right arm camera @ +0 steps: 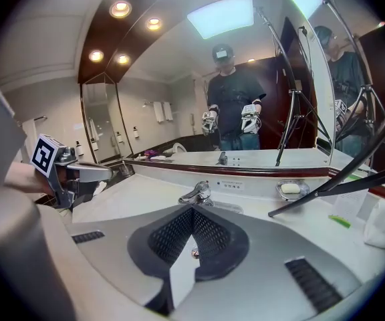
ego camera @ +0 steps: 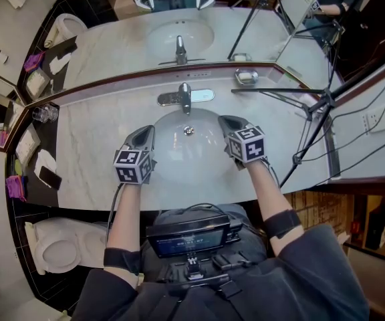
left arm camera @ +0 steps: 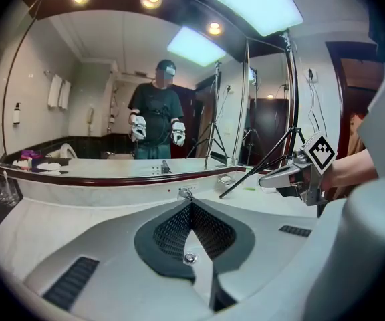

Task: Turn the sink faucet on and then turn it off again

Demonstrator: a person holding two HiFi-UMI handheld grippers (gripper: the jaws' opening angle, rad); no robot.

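Left tool (ego camera: 144, 134) and right tool (ego camera: 231, 122), both pressed together and empty, hover over the sink (ego camera: 194, 158) short of the faucet (ego camera: 184, 96); reaching it to turn it on seems next.

You are standing in a bathroom with a hotel-like finish. A pale marble tabletop (ego camera: 92, 139) holds an oval sink (ego camera: 192, 158) with a chrome faucet (ego camera: 184, 97), backed by a wide wall mirror (ego camera: 112, 45). A white toilet (ego camera: 57, 249) sits to your left. A soap dish (ego camera: 246, 77) rests by the mirror, which reflects hanging towels (left arm camera: 57, 92).
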